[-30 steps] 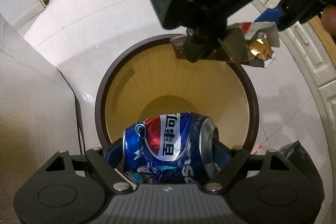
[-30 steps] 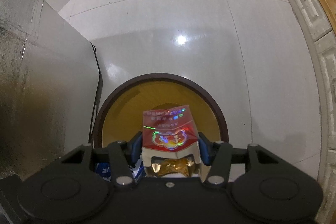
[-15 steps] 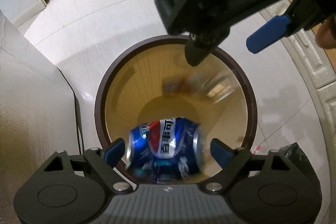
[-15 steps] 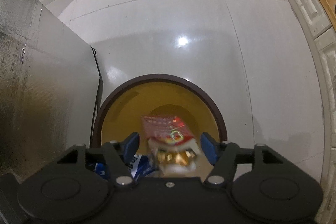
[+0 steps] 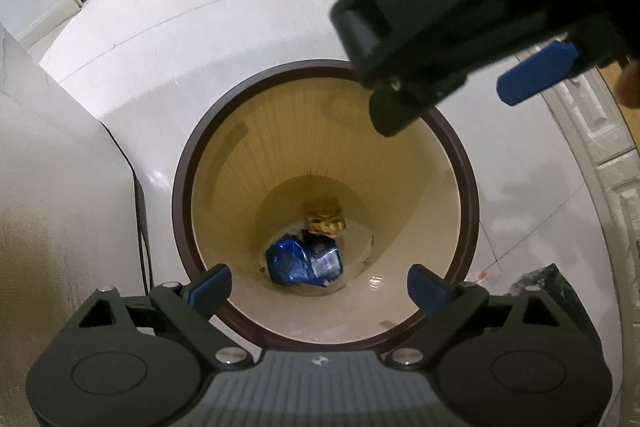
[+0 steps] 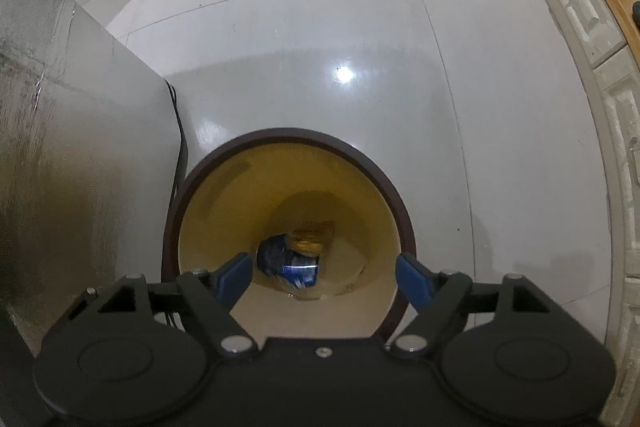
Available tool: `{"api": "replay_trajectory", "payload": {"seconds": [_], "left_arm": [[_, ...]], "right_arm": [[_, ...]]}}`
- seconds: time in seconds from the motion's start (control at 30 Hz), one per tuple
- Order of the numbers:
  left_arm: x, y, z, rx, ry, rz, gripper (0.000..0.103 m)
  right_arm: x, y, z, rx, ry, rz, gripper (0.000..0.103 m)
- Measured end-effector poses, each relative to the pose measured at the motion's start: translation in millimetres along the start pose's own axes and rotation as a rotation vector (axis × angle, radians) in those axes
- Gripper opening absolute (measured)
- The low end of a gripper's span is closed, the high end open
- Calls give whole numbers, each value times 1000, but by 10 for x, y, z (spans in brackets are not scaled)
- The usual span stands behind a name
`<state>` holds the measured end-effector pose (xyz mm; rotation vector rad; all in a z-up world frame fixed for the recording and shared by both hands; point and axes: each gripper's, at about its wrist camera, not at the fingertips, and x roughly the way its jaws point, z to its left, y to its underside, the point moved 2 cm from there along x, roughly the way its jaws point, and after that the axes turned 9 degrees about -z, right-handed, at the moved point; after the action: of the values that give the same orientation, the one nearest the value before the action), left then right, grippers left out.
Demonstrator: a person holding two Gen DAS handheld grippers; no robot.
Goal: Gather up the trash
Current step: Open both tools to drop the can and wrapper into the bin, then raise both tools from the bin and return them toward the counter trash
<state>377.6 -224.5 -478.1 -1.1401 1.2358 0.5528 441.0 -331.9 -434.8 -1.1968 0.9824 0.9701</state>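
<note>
A round bin with a dark brown rim (image 5: 182, 187) and a yellow inside stands on the white floor, below both grippers. A crushed blue can (image 5: 302, 261) and a gold-lined wrapper (image 5: 325, 221) lie at its bottom. They also show in the right wrist view: the can (image 6: 286, 261), the wrapper (image 6: 310, 241), the bin rim (image 6: 170, 227). My left gripper (image 5: 320, 285) is open and empty above the bin's near edge. My right gripper (image 6: 326, 277) is open and empty above the bin; its body fills the upper right of the left wrist view, where one blue fingertip (image 5: 536, 73) shows.
A pale wall or cabinet side (image 5: 60, 187) stands close on the left of the bin, with a black cable (image 5: 140, 195) along it. White cabinet fronts (image 6: 592, 7) run along the right. A black bag (image 5: 548, 277) lies on the floor at the right.
Both grippers opened. The blue can dropped from my left gripper and the red and gold wrapper dropped from my right gripper; both now lie at the bottom of the bin.
</note>
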Motion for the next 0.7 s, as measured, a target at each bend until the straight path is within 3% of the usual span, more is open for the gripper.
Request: {"api": "replay_trajectory", "payload": {"seconds": [0.17, 0.23, 0.33, 0.7], "left_arm": [[-42, 0, 15, -28, -6, 8, 94], [-81, 3, 35, -41, -9, 8, 95], [-134, 1, 86, -82, -16, 24, 99], [-474, 27, 304, -154, -87, 37, 99]], "right_arm": [[-57, 79, -77, -8, -11, -15, 88], [-87, 104, -101, -9, -10, -28, 96], [-155, 143, -125, -18, -20, -47, 99], [-384, 290, -301, -14, 1, -78, 103]]}}
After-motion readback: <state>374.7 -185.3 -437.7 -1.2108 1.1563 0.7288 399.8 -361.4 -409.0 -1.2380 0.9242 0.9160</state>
